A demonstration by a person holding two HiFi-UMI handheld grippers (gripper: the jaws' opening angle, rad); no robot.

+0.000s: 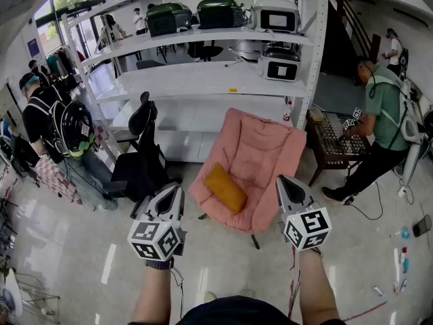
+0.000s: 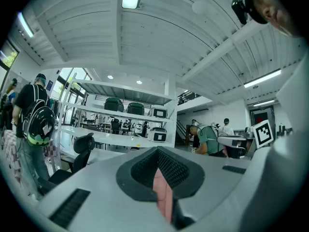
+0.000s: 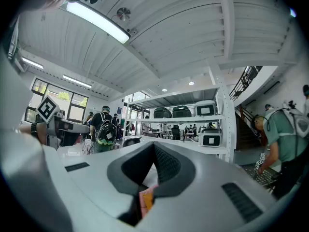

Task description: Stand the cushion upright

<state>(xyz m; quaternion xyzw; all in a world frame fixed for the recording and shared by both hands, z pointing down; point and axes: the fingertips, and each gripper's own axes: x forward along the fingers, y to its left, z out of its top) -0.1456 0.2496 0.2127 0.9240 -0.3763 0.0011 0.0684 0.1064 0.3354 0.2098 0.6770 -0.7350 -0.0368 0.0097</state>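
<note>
The left hand-held gripper (image 1: 177, 189) is held level, its jaws together on nothing, short of the chair. The mustard-yellow rectangular fabric cushion (image 1: 225, 187) lies flat on the seat of the pink padded armchair (image 1: 265, 144), not yet upright. The right hand-held gripper (image 1: 284, 180) is likewise closed and empty, near the seat's front edge.

Closed jaws can only nudge, so the soft cushion may slide off the sloped seat. It may also flop over unless leaned on the backrest.

The glossy pale floor (image 1: 67, 249) reflects light. White metal shelving (image 1: 203, 80) stands behind the chair.
</note>
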